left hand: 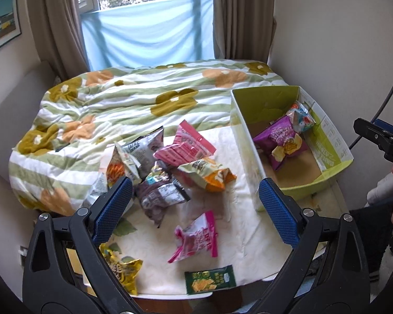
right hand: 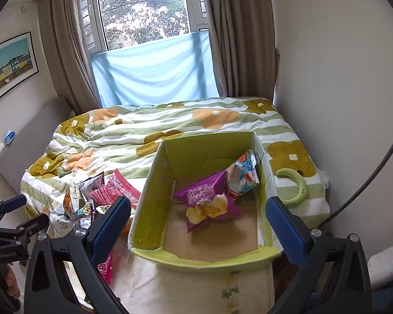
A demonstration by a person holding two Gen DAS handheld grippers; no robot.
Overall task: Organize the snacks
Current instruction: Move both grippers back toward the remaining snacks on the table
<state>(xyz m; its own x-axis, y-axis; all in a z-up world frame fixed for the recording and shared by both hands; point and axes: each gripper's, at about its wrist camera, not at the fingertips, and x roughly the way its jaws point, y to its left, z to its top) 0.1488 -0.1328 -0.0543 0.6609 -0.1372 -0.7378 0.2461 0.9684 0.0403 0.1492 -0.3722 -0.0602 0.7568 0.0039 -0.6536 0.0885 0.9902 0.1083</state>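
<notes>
Two packets already lie in the green box (right hand: 154, 183): a purple bag (right hand: 207, 204) and a pale blue-and-red one (right hand: 245, 175) leaning on its far right wall. The rest are not yet sorted, so I judge the work to be early, between picks.

Nearest the left gripper (left hand: 195, 209), whose jaws stand spread and empty, lie a dark green packet (left hand: 209, 280) at the table's (left hand: 249, 238) front edge, a yellow one (left hand: 123, 269) and a small pink one (left hand: 196, 238). Beyond these sits the main heap (left hand: 165, 164), overlapping packets that crowd each other.

The right gripper (right hand: 199, 225) hangs over the box's near rim, its jaws also released and holding nothing.

The next move probably calls for taking a lone near packet, then lifting it over the box's tall left wall. The dark green one could slip off the edge. Past the heap the quilt (left hand: 118, 96) is open; the room wall closes in at right.
</notes>
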